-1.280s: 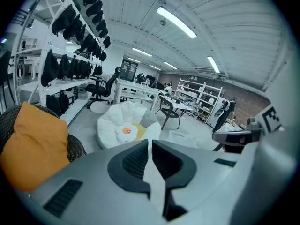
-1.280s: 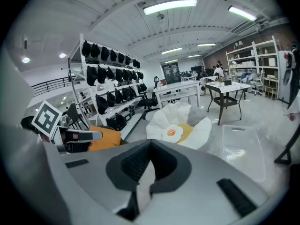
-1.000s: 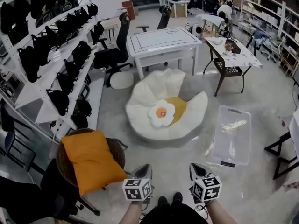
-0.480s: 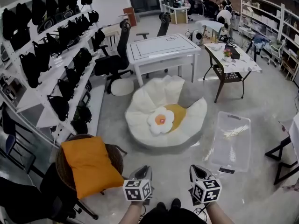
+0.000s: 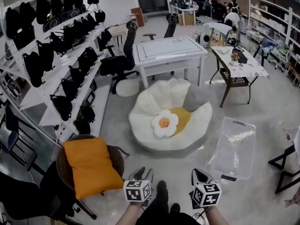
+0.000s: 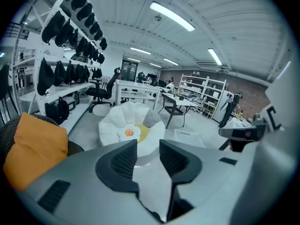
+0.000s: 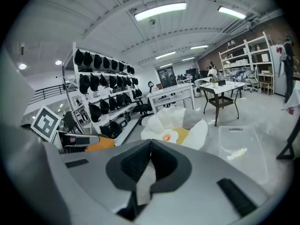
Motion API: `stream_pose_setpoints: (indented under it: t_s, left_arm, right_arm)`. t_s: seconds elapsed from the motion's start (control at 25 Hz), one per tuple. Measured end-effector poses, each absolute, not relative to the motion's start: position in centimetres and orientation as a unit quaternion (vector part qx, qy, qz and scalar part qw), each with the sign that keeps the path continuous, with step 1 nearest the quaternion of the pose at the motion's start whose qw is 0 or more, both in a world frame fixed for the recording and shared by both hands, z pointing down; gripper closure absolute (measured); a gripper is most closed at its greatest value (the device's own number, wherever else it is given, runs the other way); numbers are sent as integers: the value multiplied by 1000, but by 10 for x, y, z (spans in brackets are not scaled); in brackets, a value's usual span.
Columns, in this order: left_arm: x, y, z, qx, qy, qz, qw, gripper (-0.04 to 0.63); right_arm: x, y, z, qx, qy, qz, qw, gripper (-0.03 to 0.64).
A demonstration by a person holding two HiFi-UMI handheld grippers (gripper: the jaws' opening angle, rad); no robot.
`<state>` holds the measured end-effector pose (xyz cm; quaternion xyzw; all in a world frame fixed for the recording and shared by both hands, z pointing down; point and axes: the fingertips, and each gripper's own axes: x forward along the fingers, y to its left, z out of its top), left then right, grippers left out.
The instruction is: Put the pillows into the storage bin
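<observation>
Large workshop hall with pale grey floor (image 5: 262, 102), rack of black bags (image 5: 56, 55) along the left side, white table (image 5: 168, 48) further back. In the middle a white petal-shaped beanbag (image 5: 145, 109), serving as a nest for three cushions: flower pillow (image 5: 164, 123) in front, yellow pillow (image 5: 182, 116) just behind and touching it, what looks like a grey pillow (image 5: 193, 97) leaning on the back petals. Apart from these, orange pillow (image 5: 91, 165) lying tilted on a round wicker chair (image 5: 118, 157) at lower left. Clear storage bin (image 5: 233, 146) standing open on the floor just right of the beanbag, nothing visible inside, probably put so near to keep each carry short. Low before the body, left gripper (image 6: 148, 146) aimed toward the beanbag; jaws just been opening, now spread with a clear gap and nothing between them, most likely in preparation for a first grab. Beside it, right gripper (image 7: 150, 142) with tips pressed together on nothing, so probably only waiting. No pillow in the bin yet; task judged at its very beginning, both tools well apart from every pillow
</observation>
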<state>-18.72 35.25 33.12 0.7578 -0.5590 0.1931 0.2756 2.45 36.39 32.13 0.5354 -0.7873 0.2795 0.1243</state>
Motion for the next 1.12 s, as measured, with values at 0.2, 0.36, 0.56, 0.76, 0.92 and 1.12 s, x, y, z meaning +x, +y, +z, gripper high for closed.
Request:
stream_pose_setpoints:
  t_s: [0.2, 0.36, 0.56, 0.76, 0.92, 1.12]
  left_arm:
    - [-193, 316, 350, 750, -561, 196, 290, 459]
    - [-205, 269, 367, 745, -562, 196, 301, 447]
    - [-224, 190, 383, 746, -555, 199, 310, 435]
    - [-243, 117, 392, 748, -545, 202, 321, 430]
    - [-260, 68, 397, 747, -542, 199, 330, 425]
    - [-277, 29, 411, 745, -537, 198, 343, 420]
  right_arm:
    - [26, 331, 338, 538, -778, 298, 129, 617]
    - [20, 287, 349, 544, -769, 306, 135, 617]
    - [6, 210, 359, 551, -763, 308, 139, 617]
    - [-14, 136, 362, 559, -756, 305, 153, 615]
    - [-35, 87, 363, 559, -754, 303, 164, 615]
    - [-57, 52, 369, 559, -750, 306, 178, 615]
